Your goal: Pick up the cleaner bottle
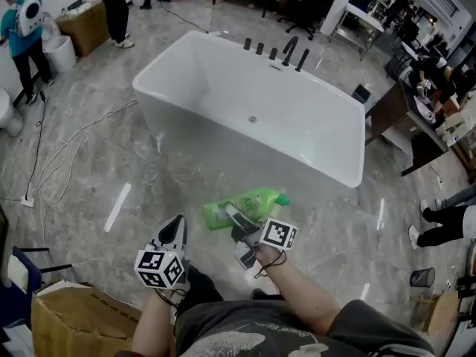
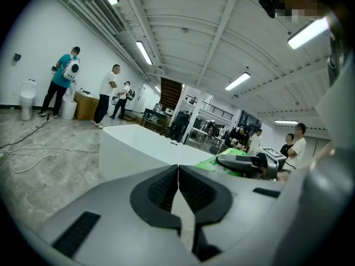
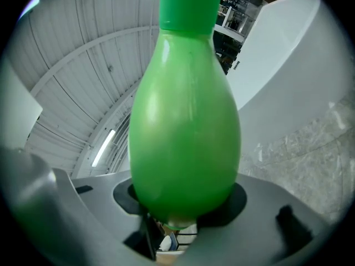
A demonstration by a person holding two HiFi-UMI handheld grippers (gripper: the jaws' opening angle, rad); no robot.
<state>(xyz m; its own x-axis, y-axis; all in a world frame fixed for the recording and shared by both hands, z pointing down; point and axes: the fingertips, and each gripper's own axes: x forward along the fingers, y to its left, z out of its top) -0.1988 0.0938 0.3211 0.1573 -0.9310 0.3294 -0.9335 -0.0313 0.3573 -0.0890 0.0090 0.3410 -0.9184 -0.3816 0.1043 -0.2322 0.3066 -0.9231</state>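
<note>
Clamping the green bottle (image 1: pixel 251 202) round its fat body, the right claw (image 1: pixel 236 219) held it in the air over the marble floor (image 1: pixel 89 177), just in front of the white tub (image 1: pixel 223 73). The bottle lay nearly level, its cap toward the right of the head view. The left claw (image 1: pixel 175 227) hung close beside it on the left, its jaws pressed together with nothing between them. Cables (image 1: pixel 67 151) trailed over the floor left of the tub.
</note>
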